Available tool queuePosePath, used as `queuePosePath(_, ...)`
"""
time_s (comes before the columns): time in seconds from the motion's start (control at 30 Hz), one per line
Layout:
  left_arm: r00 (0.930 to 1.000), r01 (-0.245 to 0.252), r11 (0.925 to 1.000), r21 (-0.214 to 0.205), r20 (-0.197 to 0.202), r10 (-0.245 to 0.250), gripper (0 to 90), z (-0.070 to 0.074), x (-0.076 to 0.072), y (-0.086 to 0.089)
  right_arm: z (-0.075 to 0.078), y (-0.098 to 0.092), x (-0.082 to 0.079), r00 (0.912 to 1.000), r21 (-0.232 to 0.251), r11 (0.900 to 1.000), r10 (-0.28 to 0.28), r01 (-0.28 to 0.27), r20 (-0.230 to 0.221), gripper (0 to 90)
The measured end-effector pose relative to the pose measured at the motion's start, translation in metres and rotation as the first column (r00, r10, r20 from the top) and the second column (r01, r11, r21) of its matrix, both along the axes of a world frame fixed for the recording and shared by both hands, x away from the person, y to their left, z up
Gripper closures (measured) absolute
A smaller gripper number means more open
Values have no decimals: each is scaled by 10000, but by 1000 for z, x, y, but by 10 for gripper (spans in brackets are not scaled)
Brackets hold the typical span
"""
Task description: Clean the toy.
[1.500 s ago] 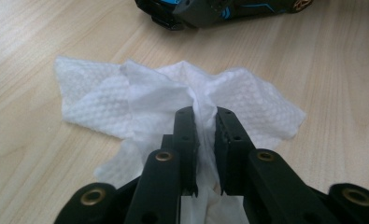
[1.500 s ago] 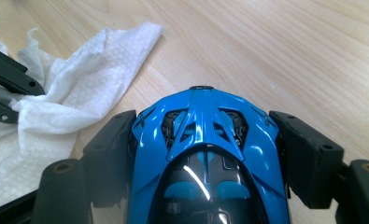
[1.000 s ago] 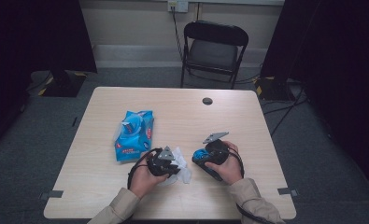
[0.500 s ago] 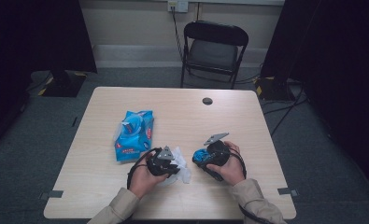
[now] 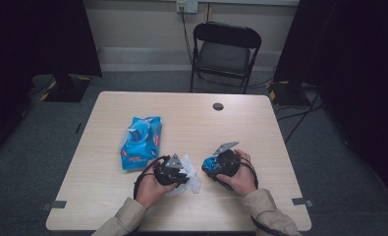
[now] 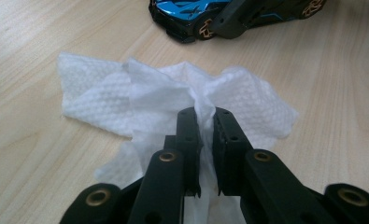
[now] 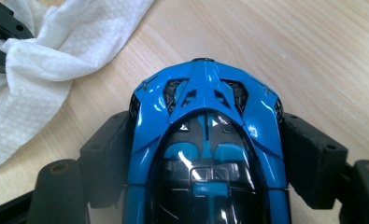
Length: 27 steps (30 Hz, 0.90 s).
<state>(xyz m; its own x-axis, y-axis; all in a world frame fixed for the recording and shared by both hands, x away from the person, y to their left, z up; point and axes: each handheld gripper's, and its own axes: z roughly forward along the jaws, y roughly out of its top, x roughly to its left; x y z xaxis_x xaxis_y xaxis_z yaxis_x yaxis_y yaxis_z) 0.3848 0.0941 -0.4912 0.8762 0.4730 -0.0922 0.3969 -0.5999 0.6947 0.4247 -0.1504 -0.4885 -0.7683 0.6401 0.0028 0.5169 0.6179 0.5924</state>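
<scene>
Toy car point(image 7: 205, 140), clamped across its width by the right hand-held gripper point(image 5: 216, 164), sits just right of the wipe point(image 6: 173, 93) pinched by the left hand-held gripper point(image 6: 205, 123).

Bench point(image 5: 260, 128): light wood top, rounded corners, dark round grommet point(image 5: 218, 106) nr far edge.
Wipes pack point(image 5: 141, 141): blue, soft, lying flat on bench left of centre, lid flap on top w/ white showing.
Folding chair point(image 5: 224, 54): black, behind far side of bench, facing it.
Wall outlet point(image 5: 186, 6): cable drops behind chair.
Floor: grey carpet; cables at right.
</scene>
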Motion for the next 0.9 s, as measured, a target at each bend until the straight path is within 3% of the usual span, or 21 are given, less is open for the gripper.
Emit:
queuePosePath(0.17, 10000, -17, 10000, -54, -30, 16, 820, 1, 0, 1, -1, -1, -1, 10000, 98, 10000, 4, -5, 82, 250)
queuePosePath(0.3, 10000, -25, 9999, -110, -39, 25, 821, 2, 0, 1, 2, -8, -1, 9998, 599, 9980, -182, 181, 11, 250)
queuePosePath(0.57, 9999, -141, 9990, -435, -58, 138, 826, 8, 2, 3, 17, -18, -5, 9990, 1510, 9882, -301, 246, 341, 250)
queuePosePath(0.6, 9998, -190, 9983, -551, -56, 187, 826, 10, 2, 4, 21, -19, -8, 9978, 1735, 9845, -354, 253, 557, 250)
queuePosePath(0.77, 9995, -325, 9960, -827, -51, 322, 828, 17, 5, 7, 28, -24, -10, 9960, 2247, 9741, -455, 272, 768, 250)
queuePosePath(0.8, 9994, -338, 9952, -918, -51, 335, 831, 20, 6, 8, 31, -26, -11, 9949, 2503, 9678, -513, 281, 868, 250)
queuePosePath(0.9, 9993, -377, 9931, -1112, -20, 378, 835, 27, 8, 10, 33, -28, -13, 9941, 2651, 9637, -563, 299, 924, 250)
